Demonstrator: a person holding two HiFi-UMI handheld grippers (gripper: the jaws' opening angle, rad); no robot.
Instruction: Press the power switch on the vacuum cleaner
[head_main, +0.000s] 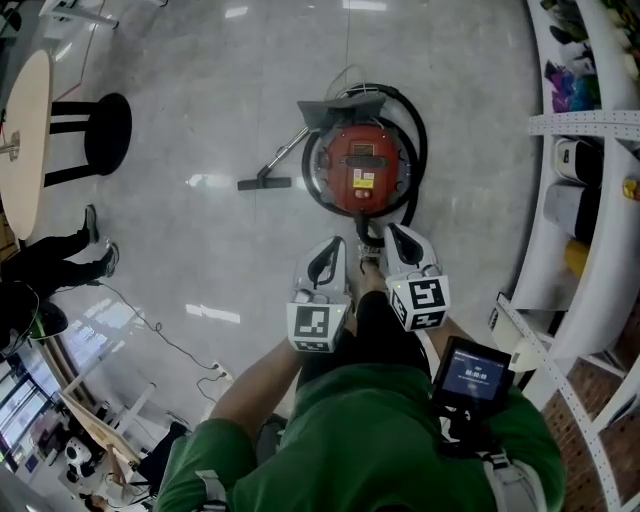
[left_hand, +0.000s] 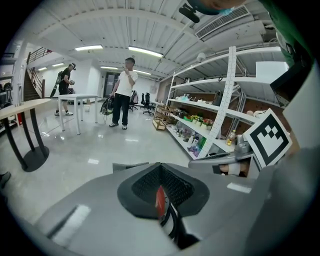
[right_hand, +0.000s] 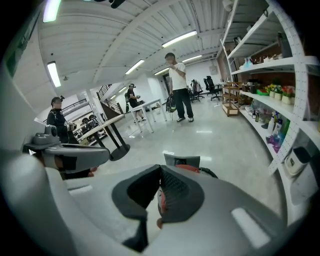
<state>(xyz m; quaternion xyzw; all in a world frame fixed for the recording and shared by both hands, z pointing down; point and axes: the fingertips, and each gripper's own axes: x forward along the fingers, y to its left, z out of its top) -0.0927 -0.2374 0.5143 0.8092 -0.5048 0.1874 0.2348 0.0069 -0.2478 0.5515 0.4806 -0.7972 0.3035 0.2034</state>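
From my remote seat I saw the round red canister vacuum cleaner (head_main: 361, 168) standing on the glossy grey floor, directly ahead of both tools and below them. A black hose (head_main: 419, 125) curled around its body, and its metal wand ended in a dark floor nozzle (head_main: 265, 183) off to the left. The left tool (head_main: 330, 248) and the right tool (head_main: 398, 236) were held side by side, both pointing toward the machine, and neither touched it. In the left gripper view that tool's (left_hand: 160, 166) jaws met at their tips with nothing between them, and only a red sliver showed through the gap behind. In the right gripper view that tool's (right_hand: 161, 169) jaws were likewise closed and empty, with the vacuum's red top just past their tips. The switch itself was too small for me to pick out. White shelving (head_main: 590, 200) ran along the right.
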